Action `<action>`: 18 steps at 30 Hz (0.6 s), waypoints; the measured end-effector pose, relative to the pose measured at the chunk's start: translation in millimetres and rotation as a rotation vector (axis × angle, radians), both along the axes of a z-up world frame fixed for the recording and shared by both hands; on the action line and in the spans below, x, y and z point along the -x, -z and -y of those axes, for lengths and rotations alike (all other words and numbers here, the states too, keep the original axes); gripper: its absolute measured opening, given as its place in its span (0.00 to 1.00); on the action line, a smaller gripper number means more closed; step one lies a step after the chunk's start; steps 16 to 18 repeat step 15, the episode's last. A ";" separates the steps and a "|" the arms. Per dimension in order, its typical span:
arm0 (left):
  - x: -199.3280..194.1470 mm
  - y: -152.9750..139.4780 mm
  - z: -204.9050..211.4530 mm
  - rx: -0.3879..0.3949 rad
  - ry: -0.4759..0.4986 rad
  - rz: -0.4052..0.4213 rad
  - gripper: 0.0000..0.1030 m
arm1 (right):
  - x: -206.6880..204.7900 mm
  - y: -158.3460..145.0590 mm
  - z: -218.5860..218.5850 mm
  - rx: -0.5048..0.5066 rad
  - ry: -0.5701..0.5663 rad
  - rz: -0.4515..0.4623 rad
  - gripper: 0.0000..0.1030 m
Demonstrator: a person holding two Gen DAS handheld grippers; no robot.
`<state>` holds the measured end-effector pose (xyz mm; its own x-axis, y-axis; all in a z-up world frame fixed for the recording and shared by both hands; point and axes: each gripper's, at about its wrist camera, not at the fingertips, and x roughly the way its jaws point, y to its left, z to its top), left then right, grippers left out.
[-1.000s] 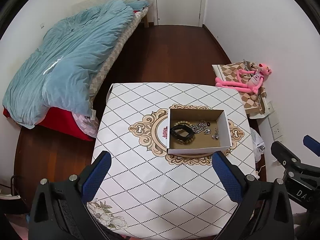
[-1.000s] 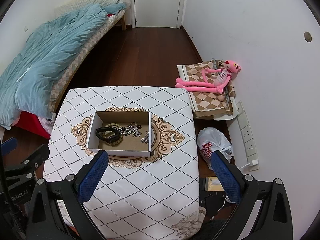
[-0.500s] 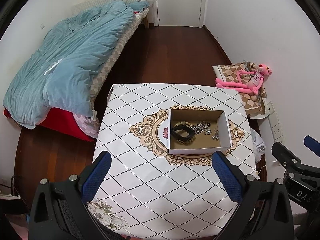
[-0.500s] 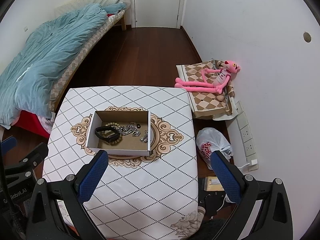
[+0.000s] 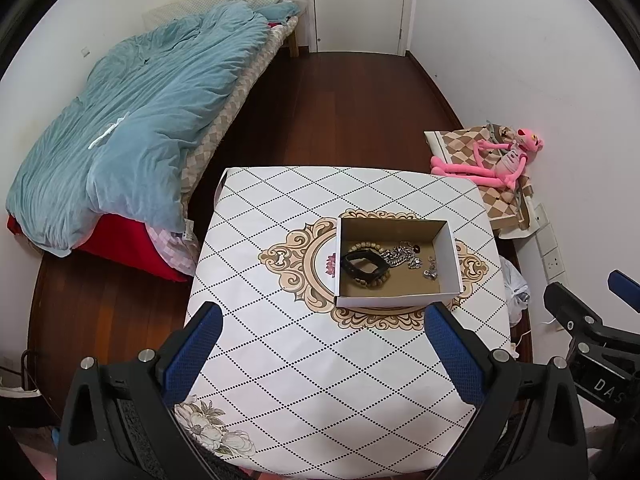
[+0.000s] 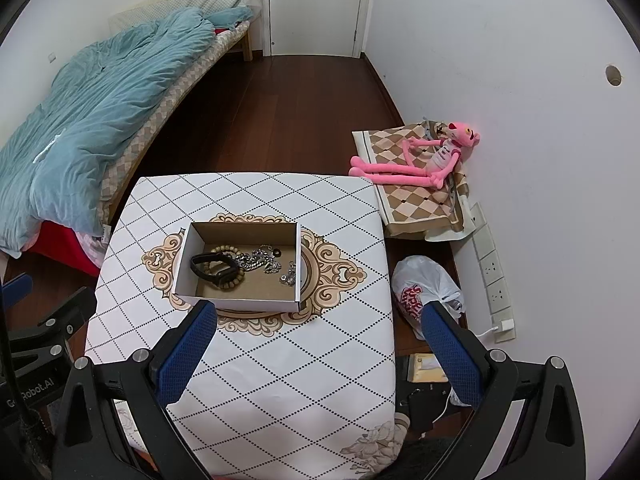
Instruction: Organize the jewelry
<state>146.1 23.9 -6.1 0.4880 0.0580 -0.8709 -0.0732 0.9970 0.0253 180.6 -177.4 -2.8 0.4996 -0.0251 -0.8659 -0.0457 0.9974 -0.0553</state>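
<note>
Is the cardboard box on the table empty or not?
Not empty: the box holds a black band, beads and silver chains.

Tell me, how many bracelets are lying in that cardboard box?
2 that I can make out: a black band at the left of the box, and a wooden bead bracelet under it. The tangled silver chains beside them may hide more.

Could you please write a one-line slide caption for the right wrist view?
Open right gripper above a diamond-patterned tablecloth, facing a white cardboard box holding a black band, beads and silver chains.
</note>
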 end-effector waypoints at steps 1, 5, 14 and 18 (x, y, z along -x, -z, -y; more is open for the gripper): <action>0.4 -0.2 0.0 0.000 -0.001 0.000 1.00 | 0.1 -0.1 0.3 -0.001 0.000 0.000 1.00; 0.6 -0.9 0.6 0.000 -0.001 0.002 1.00 | 0.4 -0.3 0.5 -0.003 0.000 0.001 1.00; 2.8 -6.1 1.9 0.016 0.007 0.023 1.00 | -0.2 -2.7 0.5 0.001 -0.001 0.001 1.00; 2.7 -7.1 2.4 0.017 0.009 0.023 1.00 | -0.2 -2.6 0.4 -0.002 -0.002 0.000 1.00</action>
